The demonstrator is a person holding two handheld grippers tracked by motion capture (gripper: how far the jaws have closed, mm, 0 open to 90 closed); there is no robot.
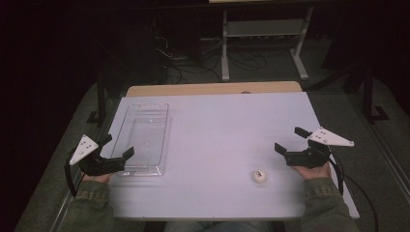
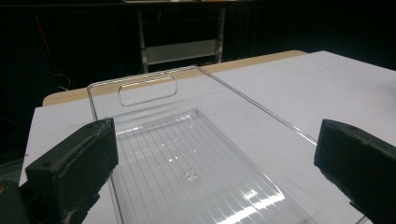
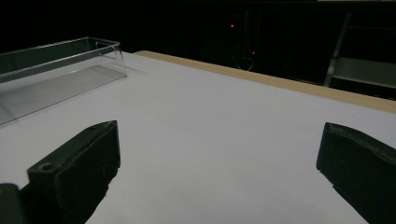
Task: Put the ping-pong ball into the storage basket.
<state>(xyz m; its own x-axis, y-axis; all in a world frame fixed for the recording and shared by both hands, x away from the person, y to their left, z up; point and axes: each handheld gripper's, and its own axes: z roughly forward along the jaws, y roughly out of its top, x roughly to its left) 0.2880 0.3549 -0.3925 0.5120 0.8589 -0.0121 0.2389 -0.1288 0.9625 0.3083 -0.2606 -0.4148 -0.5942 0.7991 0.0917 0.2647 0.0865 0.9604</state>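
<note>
A clear plastic tray (image 1: 144, 137) lies on the left half of the white table (image 1: 217, 125), empty, with a cut-out handle at its far end (image 2: 147, 90). A small white ball (image 1: 259, 175) rests on the table near the front right. My left gripper (image 1: 117, 145) hovers open at the tray's near left corner, its jaws spread wide over the tray (image 2: 196, 154). My right gripper (image 1: 291, 139) is open at the right side, just behind and right of the ball, nothing between its jaws. The tray (image 3: 51, 70) appears far left in the right gripper view.
The table's wooden far edge (image 1: 212, 89) runs behind the white sheet. Beyond it, on a dark floor, stand a metal shelf frame (image 1: 263, 34) and tangled cables (image 1: 193, 63). The person's green sleeves (image 1: 321, 203) enter from the bottom.
</note>
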